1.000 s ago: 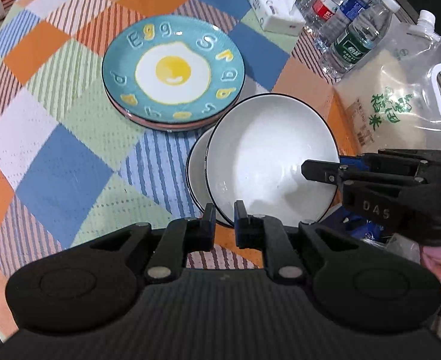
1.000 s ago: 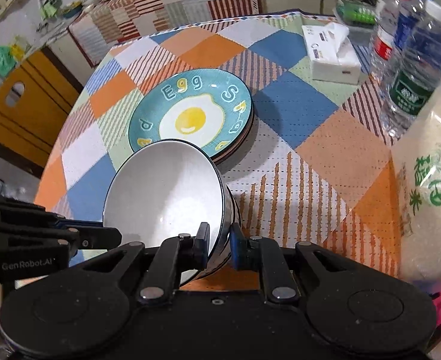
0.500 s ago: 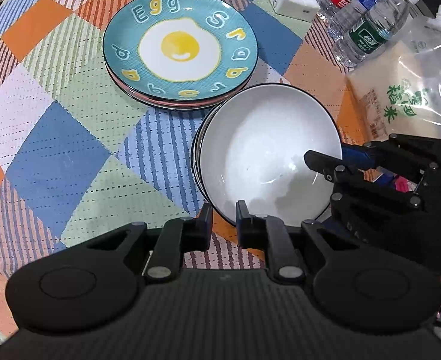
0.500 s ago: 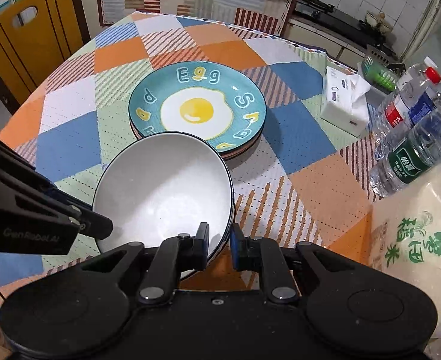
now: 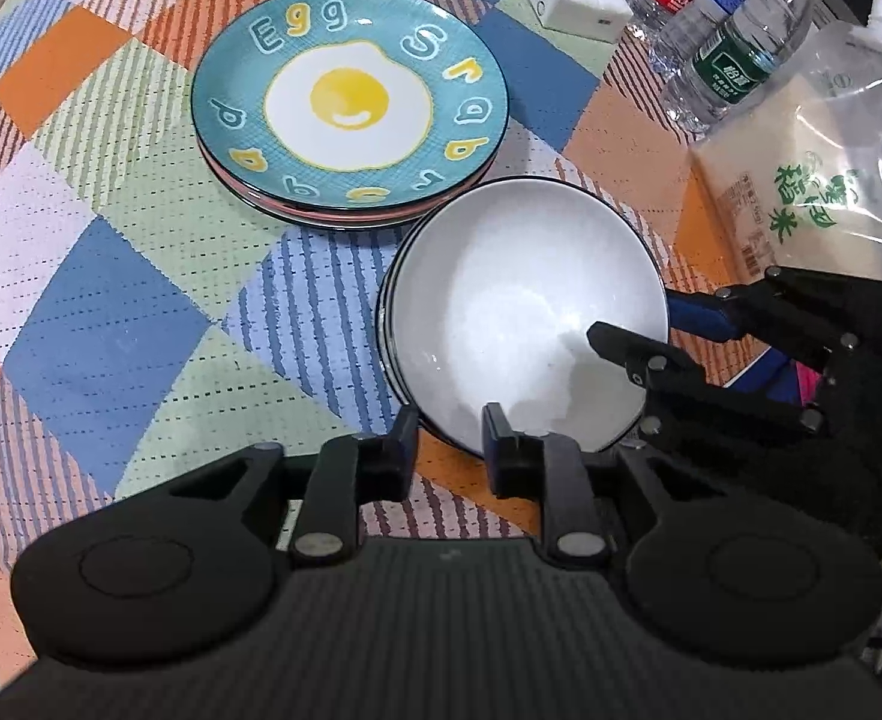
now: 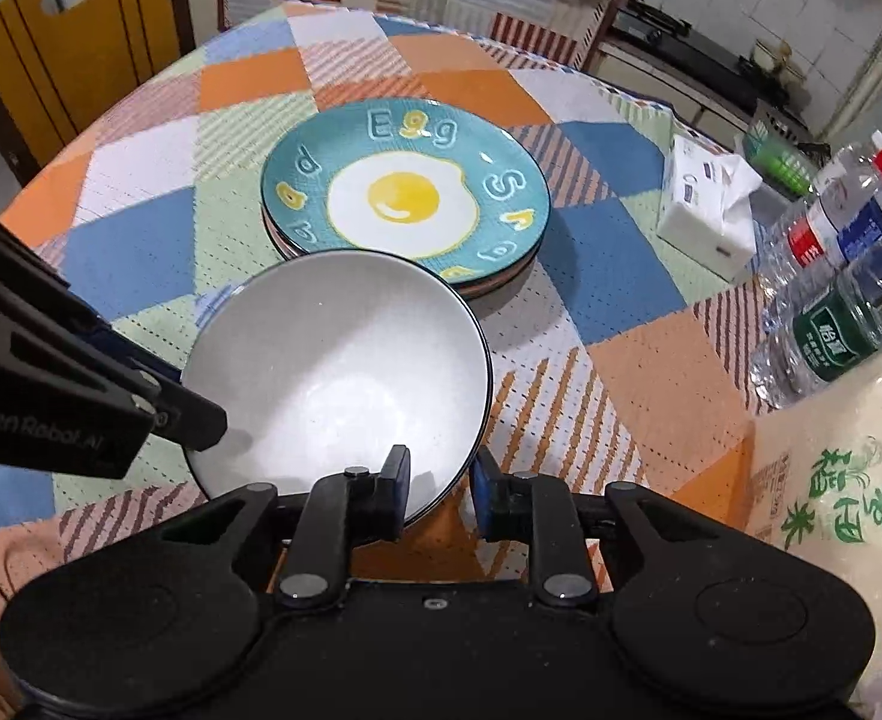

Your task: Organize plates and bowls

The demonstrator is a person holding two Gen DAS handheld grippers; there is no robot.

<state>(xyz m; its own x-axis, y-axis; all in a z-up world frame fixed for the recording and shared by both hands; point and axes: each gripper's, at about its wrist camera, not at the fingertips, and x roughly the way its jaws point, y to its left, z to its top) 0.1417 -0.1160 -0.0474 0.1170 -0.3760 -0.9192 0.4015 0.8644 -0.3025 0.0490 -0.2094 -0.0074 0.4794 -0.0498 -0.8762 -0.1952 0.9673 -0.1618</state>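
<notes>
A white bowl [image 5: 519,312] with a dark rim is seen nested on other bowls, set on the patchwork cloth of the desk [image 5: 111,324], just beside a stack of plates [image 5: 351,102] whose top plate bears a fried-egg design. The near rim of the bowl lies between the fingers of the left gripper [image 5: 447,444]; the jaws have just been opening and now stand narrowly apart, the pads no longer pressing on the rim. The opposite rim lies between the fingers of the right gripper [image 6: 438,483], likewise just opened to a narrow gap, with the rim loose between them. Beyond the plates, a tissue box [image 6: 708,207] and water bottles [image 6: 831,276] are placed near a bag of rice [image 5: 801,204].
</notes>
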